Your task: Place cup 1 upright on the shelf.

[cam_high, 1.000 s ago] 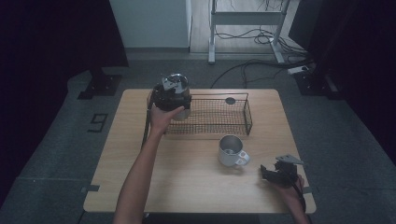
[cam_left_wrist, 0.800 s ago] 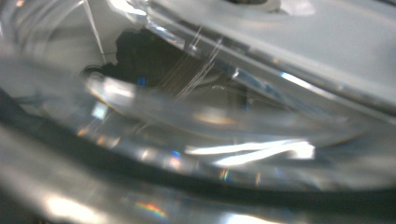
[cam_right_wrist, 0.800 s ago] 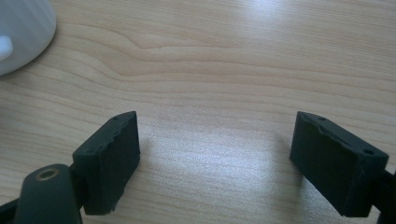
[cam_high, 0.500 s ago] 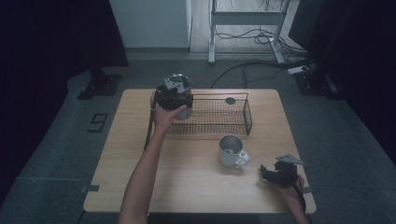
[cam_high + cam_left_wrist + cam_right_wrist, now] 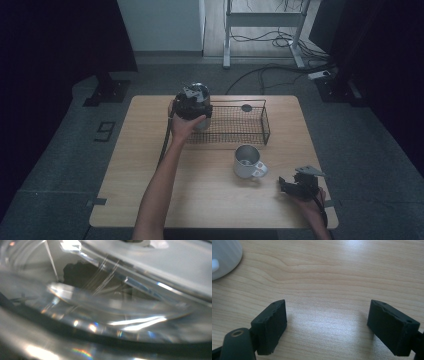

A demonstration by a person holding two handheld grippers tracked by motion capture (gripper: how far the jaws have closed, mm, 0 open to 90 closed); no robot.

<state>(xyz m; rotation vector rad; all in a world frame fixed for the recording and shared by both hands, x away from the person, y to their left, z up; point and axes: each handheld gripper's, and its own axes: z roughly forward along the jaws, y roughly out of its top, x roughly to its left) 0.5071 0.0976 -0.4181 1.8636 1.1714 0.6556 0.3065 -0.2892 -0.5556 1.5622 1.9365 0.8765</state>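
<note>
While the left hand-held gripper (image 5: 192, 102) clamps a clear glass (image 5: 105, 315) over the wire basket's (image 5: 235, 131) left end, right hand-held gripper (image 5: 328, 323) gaping, unladen, on the bench (image 5: 200, 200), white mug (image 5: 246, 161) near.

The high view looks forward and down over the whole desk (image 5: 150, 190). The left gripper view presses close against glass (image 5: 105, 310). The right gripper view skims low over the wood, sharing the mug (image 5: 223, 257) with the high view.
</note>
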